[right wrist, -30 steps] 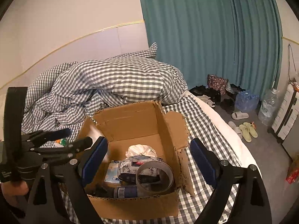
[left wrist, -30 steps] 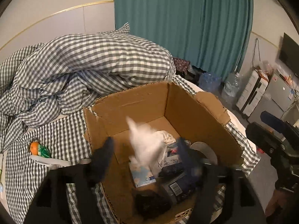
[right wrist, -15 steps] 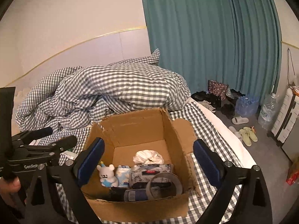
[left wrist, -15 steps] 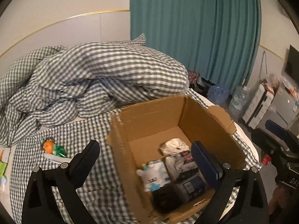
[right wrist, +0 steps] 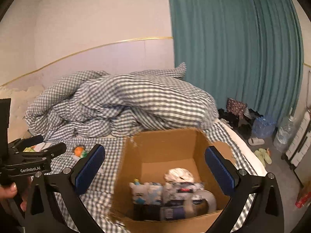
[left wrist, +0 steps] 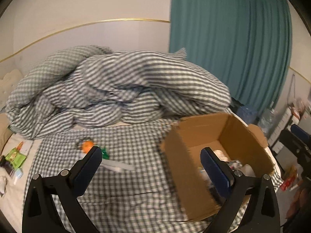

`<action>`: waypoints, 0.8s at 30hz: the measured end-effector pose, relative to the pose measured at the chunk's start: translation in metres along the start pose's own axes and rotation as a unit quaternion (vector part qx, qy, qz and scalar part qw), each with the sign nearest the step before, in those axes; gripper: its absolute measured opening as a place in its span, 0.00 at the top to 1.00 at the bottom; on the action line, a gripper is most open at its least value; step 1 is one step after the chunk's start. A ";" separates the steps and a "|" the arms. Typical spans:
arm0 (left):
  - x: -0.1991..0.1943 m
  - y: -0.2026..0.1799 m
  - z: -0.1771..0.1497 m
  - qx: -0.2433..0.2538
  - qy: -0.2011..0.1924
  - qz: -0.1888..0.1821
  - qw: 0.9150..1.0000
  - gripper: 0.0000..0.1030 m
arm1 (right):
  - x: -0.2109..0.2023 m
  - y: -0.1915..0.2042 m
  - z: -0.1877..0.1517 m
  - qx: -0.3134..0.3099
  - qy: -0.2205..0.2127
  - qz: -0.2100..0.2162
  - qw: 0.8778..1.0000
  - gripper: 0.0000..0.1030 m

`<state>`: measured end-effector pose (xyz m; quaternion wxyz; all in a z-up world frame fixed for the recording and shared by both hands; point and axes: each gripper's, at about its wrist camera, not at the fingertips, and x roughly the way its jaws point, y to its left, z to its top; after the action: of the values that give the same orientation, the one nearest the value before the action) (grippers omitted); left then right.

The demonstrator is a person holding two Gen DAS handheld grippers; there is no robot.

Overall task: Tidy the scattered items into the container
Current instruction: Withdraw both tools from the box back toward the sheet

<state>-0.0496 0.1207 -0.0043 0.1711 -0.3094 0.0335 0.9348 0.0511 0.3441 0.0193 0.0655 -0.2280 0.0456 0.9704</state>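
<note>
Left wrist view: the open brown cardboard box (left wrist: 196, 155) sits on the grey-checked bedsheet (left wrist: 126, 141), mouth up, at right; its contents are blurred and partly hidden behind the right finger. An orange-topped toy with green wrapping (left wrist: 87, 146) lies on the sheet left of the box, its pale long body running down-right, partly covered by the left finger. The left gripper (left wrist: 150, 160) is spread wide, holding nothing.

Right wrist view: the box (right wrist: 155, 141) is centred, holding a small white plush (right wrist: 139, 191), a crumpled white cloth (right wrist: 179, 174) and a tape roll (right wrist: 208, 200), all smeared. The right gripper (right wrist: 154, 166) gapes wide and empty above it.
</note>
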 end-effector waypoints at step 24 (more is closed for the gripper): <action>-0.020 0.214 -0.037 -0.137 0.003 0.112 0.984 0.00 | 0.101 0.188 -0.023 -0.115 0.085 0.127 0.982 0.00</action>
<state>-0.0867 -0.0925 -0.0319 0.0217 -0.3269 -0.0598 0.9429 -0.0563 0.1663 -0.0358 -0.0888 -0.3080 -0.0319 0.9467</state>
